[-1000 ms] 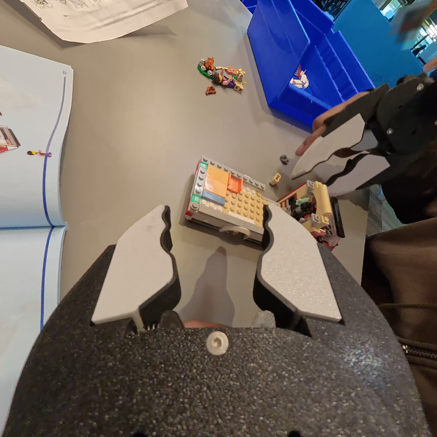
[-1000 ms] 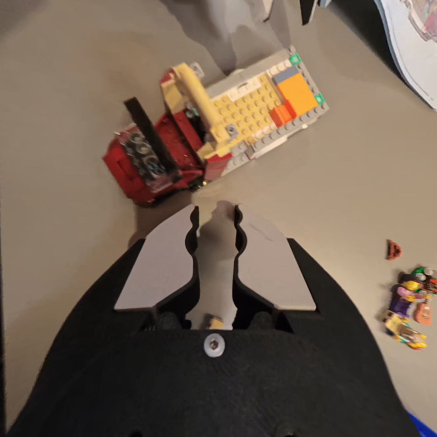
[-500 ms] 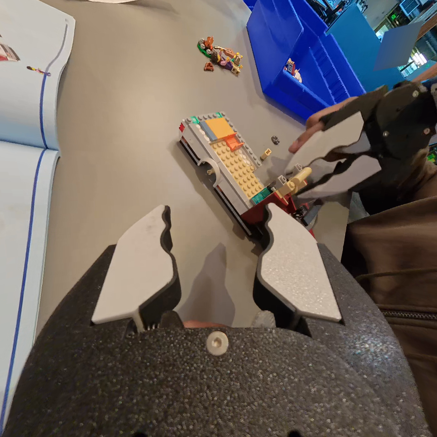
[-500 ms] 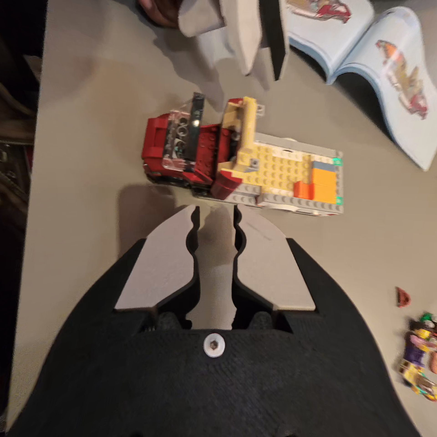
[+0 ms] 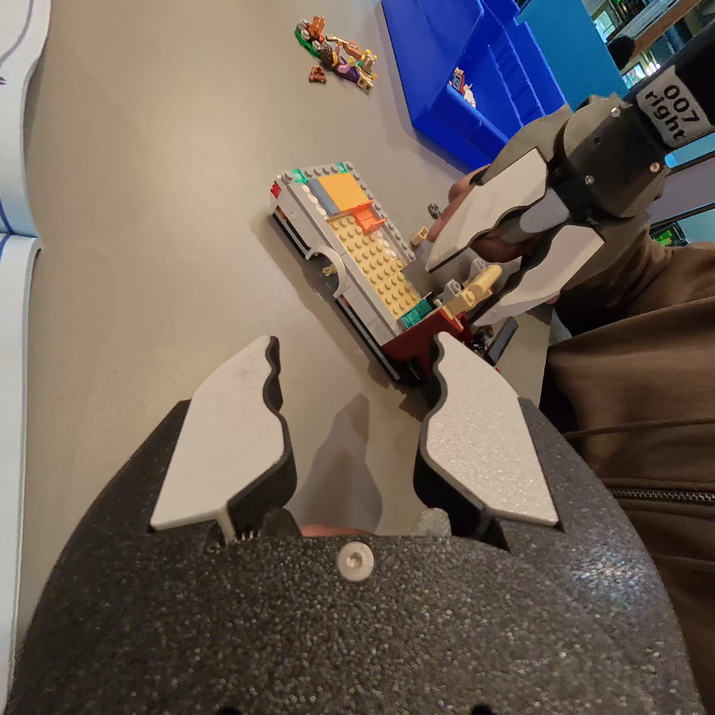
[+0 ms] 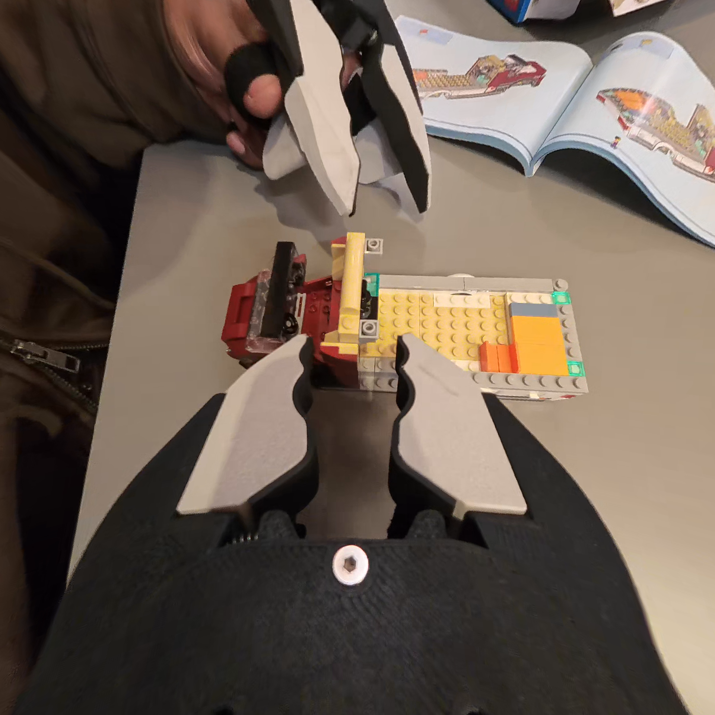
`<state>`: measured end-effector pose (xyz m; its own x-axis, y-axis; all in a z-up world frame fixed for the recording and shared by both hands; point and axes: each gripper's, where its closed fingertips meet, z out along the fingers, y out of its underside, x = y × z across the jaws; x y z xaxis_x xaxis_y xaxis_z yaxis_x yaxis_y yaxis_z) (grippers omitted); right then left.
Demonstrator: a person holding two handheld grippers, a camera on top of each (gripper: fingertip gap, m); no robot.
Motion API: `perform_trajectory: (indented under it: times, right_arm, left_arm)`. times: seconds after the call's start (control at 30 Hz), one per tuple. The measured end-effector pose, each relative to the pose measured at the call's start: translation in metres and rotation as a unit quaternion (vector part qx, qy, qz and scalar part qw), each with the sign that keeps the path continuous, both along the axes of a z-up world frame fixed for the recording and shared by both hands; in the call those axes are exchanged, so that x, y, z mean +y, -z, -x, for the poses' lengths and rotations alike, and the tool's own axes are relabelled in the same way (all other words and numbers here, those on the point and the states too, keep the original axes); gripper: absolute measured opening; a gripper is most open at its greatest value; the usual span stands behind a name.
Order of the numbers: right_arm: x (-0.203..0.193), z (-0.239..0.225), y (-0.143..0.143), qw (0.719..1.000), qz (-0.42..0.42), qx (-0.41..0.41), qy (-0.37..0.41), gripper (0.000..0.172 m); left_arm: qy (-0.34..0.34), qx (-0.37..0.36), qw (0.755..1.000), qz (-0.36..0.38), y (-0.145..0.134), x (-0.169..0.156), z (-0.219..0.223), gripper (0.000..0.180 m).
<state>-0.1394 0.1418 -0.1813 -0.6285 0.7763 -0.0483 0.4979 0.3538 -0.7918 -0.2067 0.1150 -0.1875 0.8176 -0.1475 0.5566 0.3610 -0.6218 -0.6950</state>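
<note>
Brick truck (image 6: 445,329) lies flat on the grey table (image 5: 154,232), and we take it as our landmark. Its dark red cab (image 6: 271,317) points toward the table edge by the person's brown jacket (image 5: 638,387); its tan studded bed (image 6: 437,325) and orange block (image 6: 537,344) run the other way.

Our right gripper (image 6: 352,342) hangs over the truck's near side with jaws apart and nothing clamped. Seen from the right wrist, the join of cab and bed, with the yellow bar (image 6: 354,278), lies between and just beyond the two tips; we cannot tell whether either tip touches a brick.

Our left gripper (image 5: 356,342) stands with jaws wide apart and bare, at the cab end of the truck. Its right fingertip (image 5: 445,348) sits just beside the cab's red corner (image 5: 418,340); the left one is well apart from the truck, over bare table.

Beyond the truck's far side lies an open booklet (image 6: 561,96). Past the bed's end sit a small pile of loose pieces (image 5: 336,58) and blue bins (image 5: 464,77).
</note>
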Motion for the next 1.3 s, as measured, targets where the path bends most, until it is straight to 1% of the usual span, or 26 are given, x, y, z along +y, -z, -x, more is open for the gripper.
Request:
perform_trajectory:
  times: [0.17,0.23,0.33,0.37,0.4,0.53,0.67,0.83,1.0,1.1,1.17,1.2,1.3]
  right_arm:
    - [-0.005,0.005,0.006,0.999,0.017,-0.03,0.002,0.038]
    - [-0.01,0.003,0.006,0.999,0.031,-0.044,-0.008,0.028]
    - [-0.009,0.005,0.006,0.999,0.023,-0.032,-0.004,0.026]
    - [-0.009,0.006,0.004,0.999,0.024,-0.026,-0.004,0.021]
    - [-0.008,0.007,0.002,0.999,0.032,-0.021,0.002,0.019]
    - [-0.005,0.007,-0.002,0.998,0.065,-0.022,0.014,0.019]
    - [-0.001,0.004,-0.009,0.994,0.106,-0.022,0.025,0.019]
    - [0.005,-0.001,-0.018,0.987,0.158,-0.013,0.036,0.018]
    - [0.005,-0.011,-0.026,0.979,0.202,-0.007,0.035,0.018]
    - [0.003,-0.018,-0.03,0.974,0.225,-0.007,0.027,0.018]
    - [0.003,-0.021,-0.03,0.973,0.23,-0.005,0.023,0.018]
    - [0.003,-0.023,-0.03,0.973,0.228,-0.002,0.02,0.018]
    - [0.007,-0.026,-0.028,0.975,0.223,0.002,0.023,0.018]
  left_arm:
    - [0.017,-0.023,1.0,0.002,-0.001,0.002,-0.006,0.074]
    - [0.02,-0.034,0.999,0.002,-0.002,0.003,-0.008,0.074]
    - [0.024,-0.047,0.999,0.002,-0.003,0.003,-0.009,0.074]
    - [0.025,-0.057,0.998,0.003,-0.004,0.003,-0.01,0.074]
    - [0.026,-0.07,0.997,0.004,-0.006,0.004,-0.011,0.074]
    - [0.023,-0.138,0.99,0.015,-0.01,0.007,-0.013,0.073]
    - [0.003,-0.23,0.973,0.036,-0.013,0.014,-0.013,0.072]
    - [-0.013,-0.33,0.942,0.069,-0.015,0.028,-0.021,0.062]
    - [-0.013,-0.373,0.922,0.104,-0.016,0.043,-0.039,0.062]
    - [0.005,-0.39,0.912,0.128,-0.015,0.05,-0.059,0.062]
    - [0.023,-0.403,0.904,0.14,-0.015,0.053,-0.072,0.062]
    - [0.021,-0.417,0.898,0.142,-0.016,0.055,-0.074,0.062]
    - [0.033,-0.428,0.89,0.153,-0.013,0.057,-0.078,0.055]
